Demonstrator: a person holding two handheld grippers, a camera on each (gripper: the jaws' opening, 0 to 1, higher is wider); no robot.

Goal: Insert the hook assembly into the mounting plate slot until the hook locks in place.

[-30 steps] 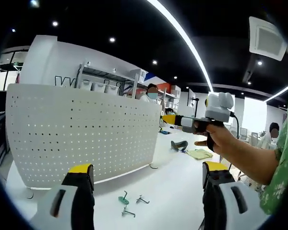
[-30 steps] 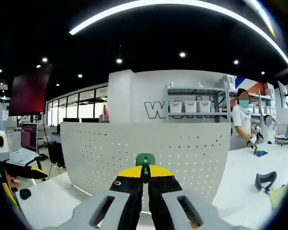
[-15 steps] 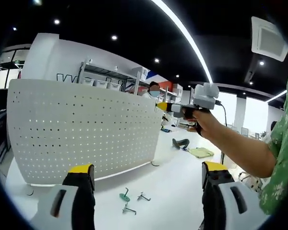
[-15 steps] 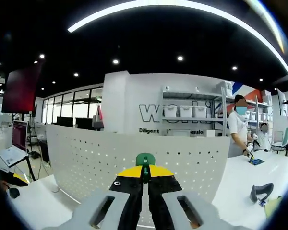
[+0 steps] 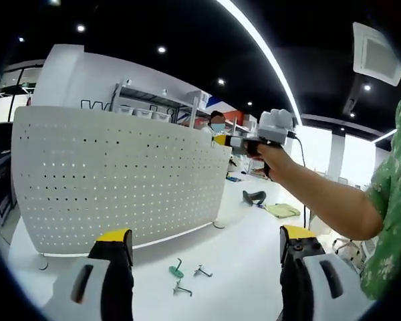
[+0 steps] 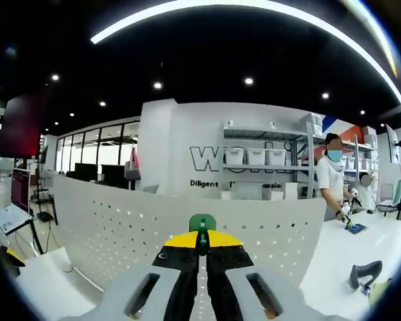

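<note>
Right gripper view: right gripper (image 6: 202, 246) clamped on green hook (image 6: 202, 226), poised at top edge of perforated mounting plate (image 6: 120, 227); insertion not yet made. Left gripper (image 5: 200, 244) wide open, empty. Spare hooks (image 5: 187, 275) lay on worktop (image 5: 247, 267) before plate.

3 hooks (image 5: 188, 277) before pegboard (image 5: 120, 180)

Dark ceiling (image 6: 207, 47) with strip light (image 5: 254, 47); shelving (image 6: 271, 157), perhaps windows (image 6: 87, 170)

Hooks (image 5: 186, 275) on table (image 5: 240, 267) — before the pegboard (image 5: 120, 180)
</note>
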